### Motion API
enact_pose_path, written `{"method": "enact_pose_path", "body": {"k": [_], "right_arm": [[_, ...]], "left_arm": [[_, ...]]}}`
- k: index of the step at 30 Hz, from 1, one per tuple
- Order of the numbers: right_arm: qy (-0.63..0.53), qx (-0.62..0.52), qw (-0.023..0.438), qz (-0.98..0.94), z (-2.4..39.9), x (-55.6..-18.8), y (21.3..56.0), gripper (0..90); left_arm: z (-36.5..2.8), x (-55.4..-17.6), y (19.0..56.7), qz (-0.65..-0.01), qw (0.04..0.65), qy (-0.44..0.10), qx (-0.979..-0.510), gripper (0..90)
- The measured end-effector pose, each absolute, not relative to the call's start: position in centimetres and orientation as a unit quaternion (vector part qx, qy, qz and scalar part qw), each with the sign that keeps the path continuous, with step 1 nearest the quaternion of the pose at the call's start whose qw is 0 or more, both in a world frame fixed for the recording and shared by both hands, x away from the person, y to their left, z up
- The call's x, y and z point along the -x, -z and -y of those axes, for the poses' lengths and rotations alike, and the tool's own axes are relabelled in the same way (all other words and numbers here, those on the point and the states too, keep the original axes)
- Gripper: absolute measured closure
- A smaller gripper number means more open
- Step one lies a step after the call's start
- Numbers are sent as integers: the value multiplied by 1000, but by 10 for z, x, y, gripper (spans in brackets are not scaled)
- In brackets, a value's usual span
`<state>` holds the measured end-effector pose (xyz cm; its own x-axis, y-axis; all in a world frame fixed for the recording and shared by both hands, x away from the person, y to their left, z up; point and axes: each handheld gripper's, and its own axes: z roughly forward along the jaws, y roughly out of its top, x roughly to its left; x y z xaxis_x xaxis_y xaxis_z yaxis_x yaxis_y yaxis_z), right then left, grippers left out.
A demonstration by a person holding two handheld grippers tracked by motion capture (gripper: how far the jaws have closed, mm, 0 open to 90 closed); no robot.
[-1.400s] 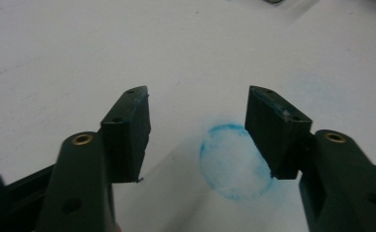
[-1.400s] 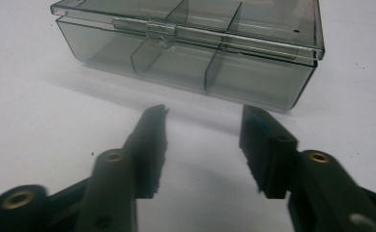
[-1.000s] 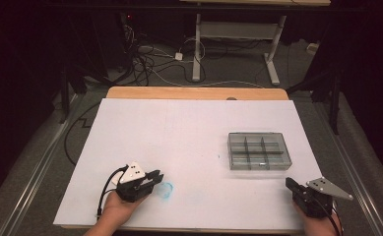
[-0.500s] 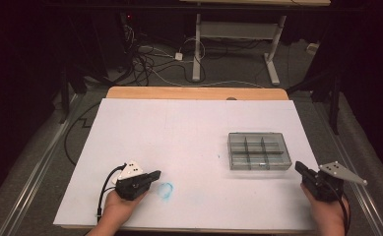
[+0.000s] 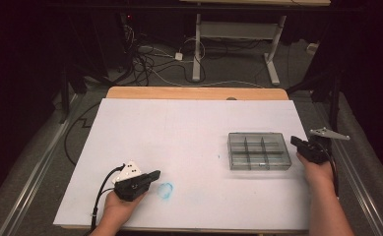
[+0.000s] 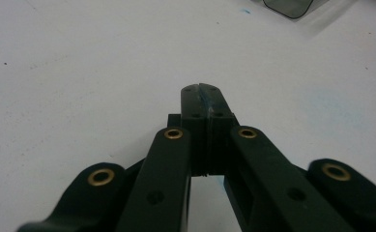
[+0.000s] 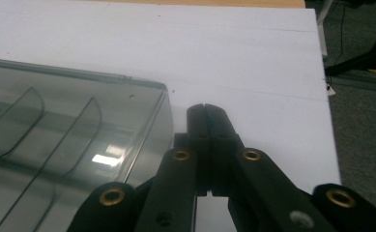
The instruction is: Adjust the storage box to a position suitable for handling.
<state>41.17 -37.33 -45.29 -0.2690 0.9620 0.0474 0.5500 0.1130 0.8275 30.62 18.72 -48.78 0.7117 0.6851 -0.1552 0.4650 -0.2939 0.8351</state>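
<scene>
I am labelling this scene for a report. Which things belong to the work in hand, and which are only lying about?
Part of the work:
- clear divided box
- right gripper, shut, beside the box
- left gripper, shut
- blue smudge on the white table

Only lying about:
- cables on the floor
- desk frame behind

A lab or workshop: beyond the left claw (image 5: 152, 175), a white-covered tabletop (image 5: 179, 132), tangled floor cables (image 5: 149, 59) and a metal-legged bench (image 5: 233, 44) against dark surroundings.
</scene>
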Motion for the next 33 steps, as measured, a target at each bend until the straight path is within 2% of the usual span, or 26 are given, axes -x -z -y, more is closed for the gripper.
{"method": "enact_pose_path", "body": {"k": [2,6,33], "right_arm": [[-383,-554,239,-699,374,-423,459,900],[-386,-555,222,-703,374,-432,465,900],[-385,-539,206,-720,366,-440,472,900]], "left_arm": [[-188,-306,488,-363,474,-120,-793,876],[-189,-305,488,-366,479,-121,-788,876],[-187,-307,488,-371,469,-122,-792,876]]}}
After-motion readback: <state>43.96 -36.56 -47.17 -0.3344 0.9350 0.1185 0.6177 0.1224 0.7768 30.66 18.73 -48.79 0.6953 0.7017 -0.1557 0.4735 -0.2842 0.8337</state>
